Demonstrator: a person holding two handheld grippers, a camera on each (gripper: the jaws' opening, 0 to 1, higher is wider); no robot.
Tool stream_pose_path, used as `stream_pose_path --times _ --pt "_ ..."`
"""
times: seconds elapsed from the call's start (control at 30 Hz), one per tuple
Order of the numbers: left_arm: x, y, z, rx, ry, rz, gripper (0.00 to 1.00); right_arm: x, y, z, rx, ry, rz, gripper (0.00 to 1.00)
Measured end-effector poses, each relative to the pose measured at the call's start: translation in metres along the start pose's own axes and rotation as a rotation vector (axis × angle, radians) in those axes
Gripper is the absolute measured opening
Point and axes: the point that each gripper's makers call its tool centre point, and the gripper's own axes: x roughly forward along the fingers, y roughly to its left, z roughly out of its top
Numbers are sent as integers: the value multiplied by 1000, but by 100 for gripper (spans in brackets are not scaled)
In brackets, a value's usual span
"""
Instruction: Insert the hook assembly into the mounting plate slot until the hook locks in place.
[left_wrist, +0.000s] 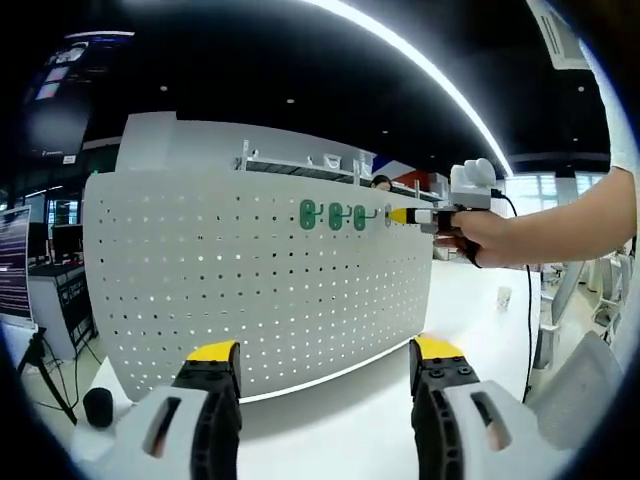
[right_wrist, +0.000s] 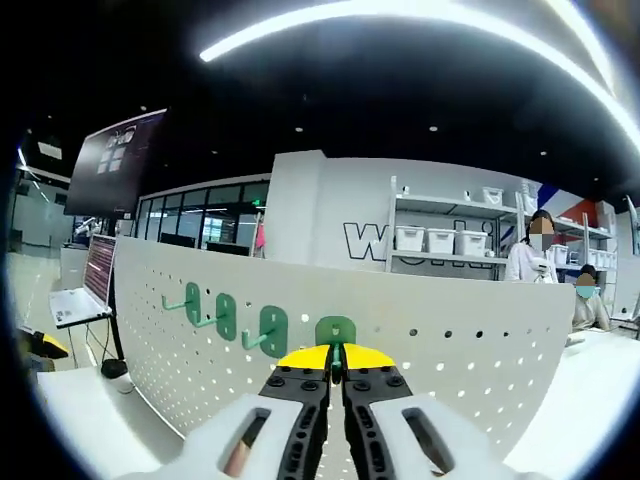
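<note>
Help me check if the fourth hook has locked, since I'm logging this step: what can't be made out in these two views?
- Right gripper view: the right tongs, shut on the fourth hook, cover its arm and lower plate.
- Left gripper view: that hook on the pegboard is too small to judge seating.
- Neither view shows the board's back, so the lock can't be confirmed.

The upright pegboard (left_wrist: 260, 290) stands as a wall across the white worktop (left_wrist: 330, 420), blocking any way straight ahead. Three green hooks (right_wrist: 225, 315) jut from its upper face in a row. The right hand-held gripper (right_wrist: 336, 362), jaws closed on a fourth hook (right_wrist: 336, 332), takes the spot beside them. Bare worktop lies open before the board's foot and past its right end.
</note>
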Motion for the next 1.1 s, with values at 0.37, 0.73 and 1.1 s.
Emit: stream_pose_path --times 0.37,0.73,1.1 --pt "-1 3 1 7 7 11 71 10 -3 -3 8 5 -1 1" --pt "-2 8 0 -1 11 22 71 14 -2 -6 22 17 -24 1" --pt "-5 8 -5 -14 20 21 70 17 -1 -7 7 63 -86 1"
